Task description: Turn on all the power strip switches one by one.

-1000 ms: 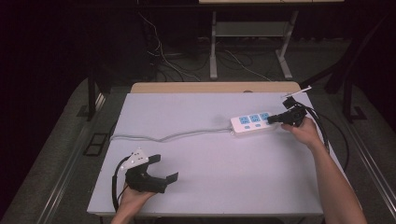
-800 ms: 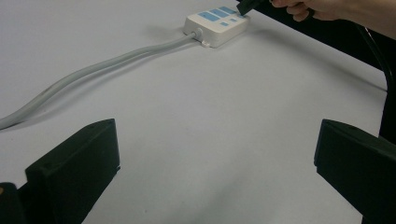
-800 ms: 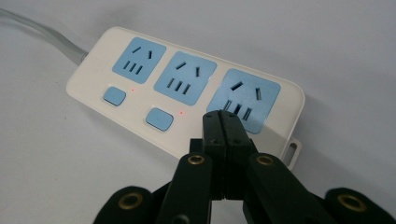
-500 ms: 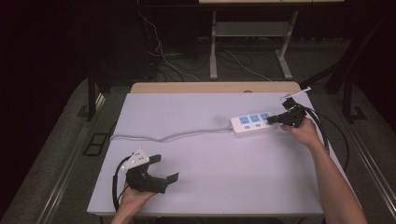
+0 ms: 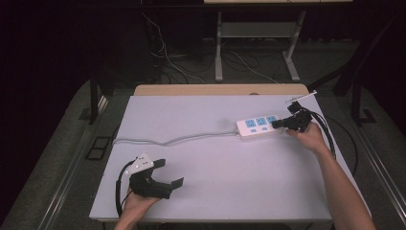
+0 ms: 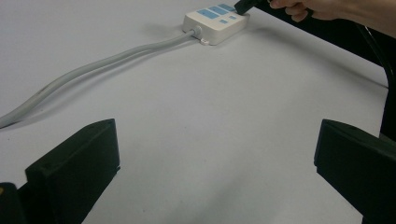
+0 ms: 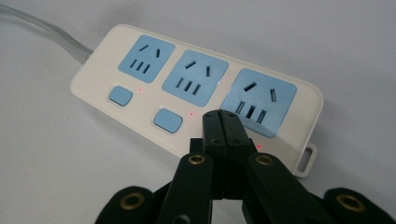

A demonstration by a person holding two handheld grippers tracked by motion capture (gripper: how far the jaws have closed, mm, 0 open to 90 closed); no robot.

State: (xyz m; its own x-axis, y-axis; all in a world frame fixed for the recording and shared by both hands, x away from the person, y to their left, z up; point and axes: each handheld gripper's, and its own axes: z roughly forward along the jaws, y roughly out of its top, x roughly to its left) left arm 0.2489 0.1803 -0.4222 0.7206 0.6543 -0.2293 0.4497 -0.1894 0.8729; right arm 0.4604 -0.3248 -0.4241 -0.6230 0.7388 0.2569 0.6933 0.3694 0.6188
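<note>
Power strip (image 5: 259, 126) lies at table's (image 5: 230, 182) far right, three switches lit. My right gripper (image 7: 224, 122), jaws pressed shut and empty, has crept onto third switch; press looks imminent. My left gripper (image 5: 168, 173) rests wide open, empty, unmoved near front edge.

The power strip (image 7: 196, 88) looks like smooth cream plastic with a light gloss, its blue socket faces more matt. Its grey cable (image 6: 93, 70) seems rubbery and smooth. My right gripper (image 7: 220, 122) is matt black plastic with brass-coloured screws. The table (image 5: 239, 167) is matt.
</note>
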